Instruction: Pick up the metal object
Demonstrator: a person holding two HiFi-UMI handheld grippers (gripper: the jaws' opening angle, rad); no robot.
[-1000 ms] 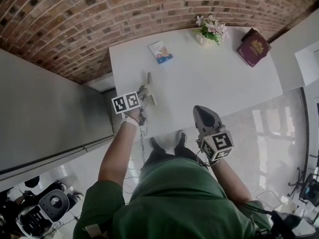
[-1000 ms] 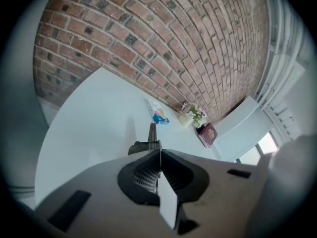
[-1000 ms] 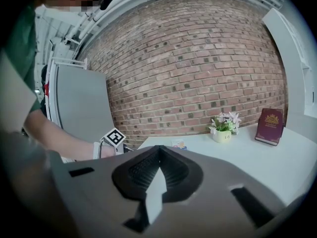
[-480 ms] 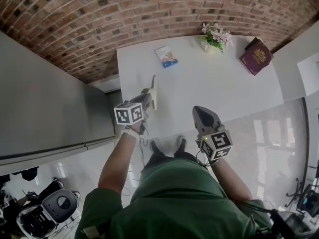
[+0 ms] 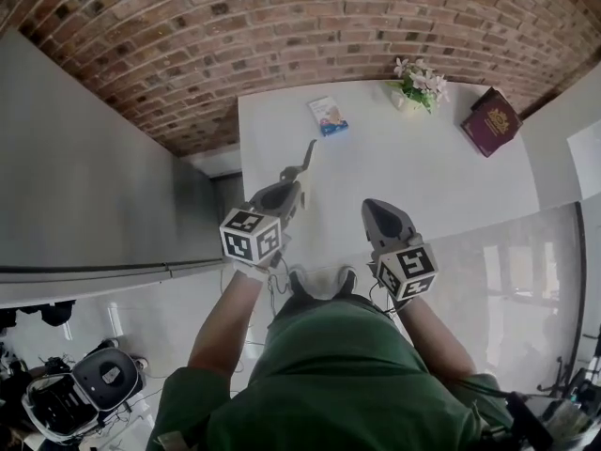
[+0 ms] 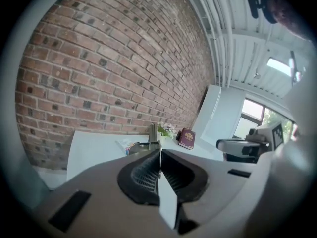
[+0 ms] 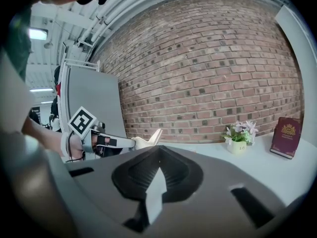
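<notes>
Bright, even light — fisheye-warped, dark-vignetted edges

metal object (image 5: 303, 157): 1 narrow, flat strip of pale grey metal with a bend near its free end.

state: gripped at its near end between the closed jaws of the left gripper (image 5: 294, 177). the rest projects forward past the fingertips.

pose: in the head view it slants away from the person and slightly to the right. in the right gripper view its free end tilts upward. in the left gripper view it stands edge-on, in line with the jaw seam.

location: in the air, over the near left part of the white table (image 5: 432, 177), not touching the surface.
</notes>
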